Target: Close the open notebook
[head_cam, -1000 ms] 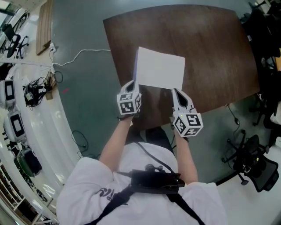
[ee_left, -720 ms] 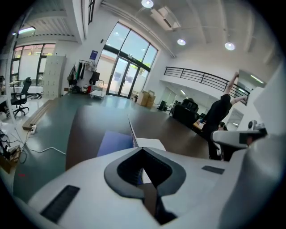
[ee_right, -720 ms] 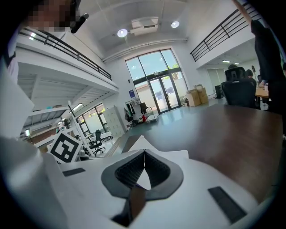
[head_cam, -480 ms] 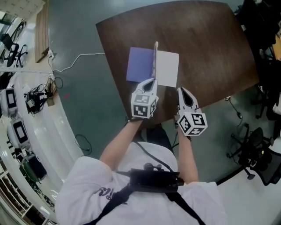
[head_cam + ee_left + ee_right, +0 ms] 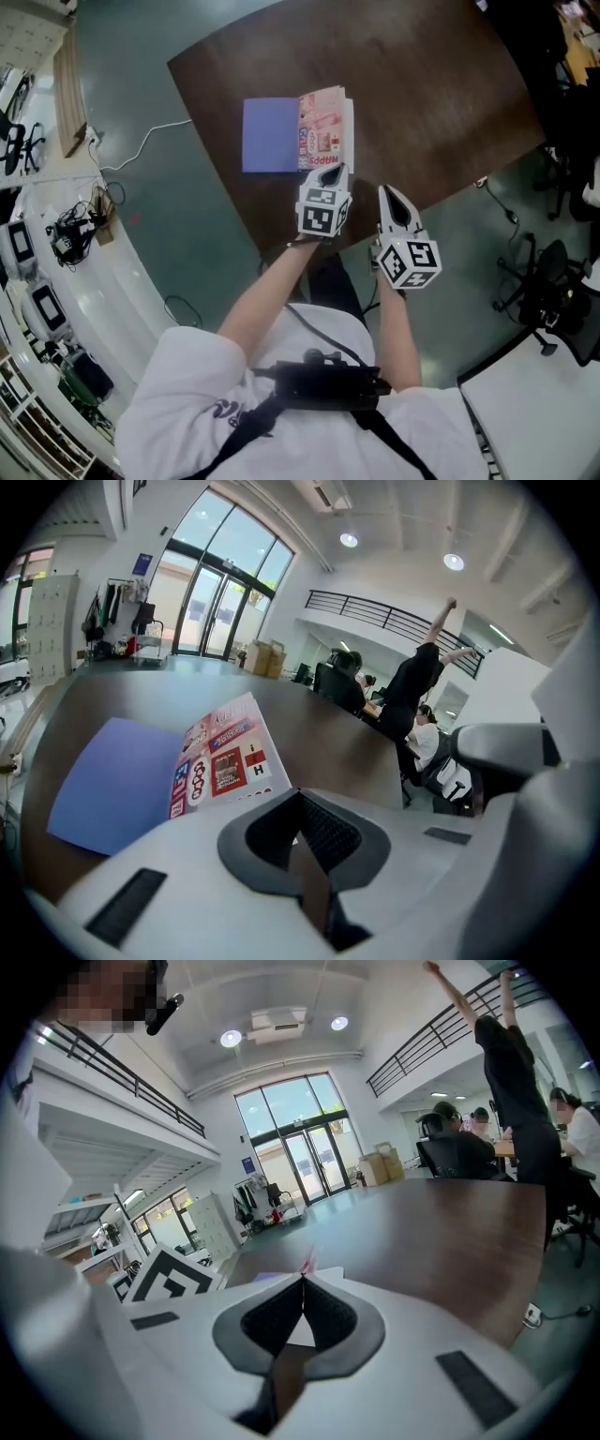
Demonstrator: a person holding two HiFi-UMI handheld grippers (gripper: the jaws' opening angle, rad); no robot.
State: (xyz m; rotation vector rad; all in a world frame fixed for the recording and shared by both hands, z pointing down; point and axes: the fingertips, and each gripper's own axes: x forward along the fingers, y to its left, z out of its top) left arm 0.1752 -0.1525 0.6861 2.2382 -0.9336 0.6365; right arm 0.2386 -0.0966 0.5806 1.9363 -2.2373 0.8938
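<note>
Head view looks steeply down; gripper views skim the same table (image 5: 422, 112) closely.

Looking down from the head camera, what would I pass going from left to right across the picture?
White cable on the floor → purple sheet → notebook, sticker-printed cover up → right tool → black office chair.

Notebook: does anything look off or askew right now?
The notebook seems not quite shut: its sticker-printed cover looks tilted up rather than lying flat, its edge poking up in the right gripper view. A purple sheet lies flat against its left side; whether it belongs to the notebook is unclear. Nothing spilled or torn.
</note>
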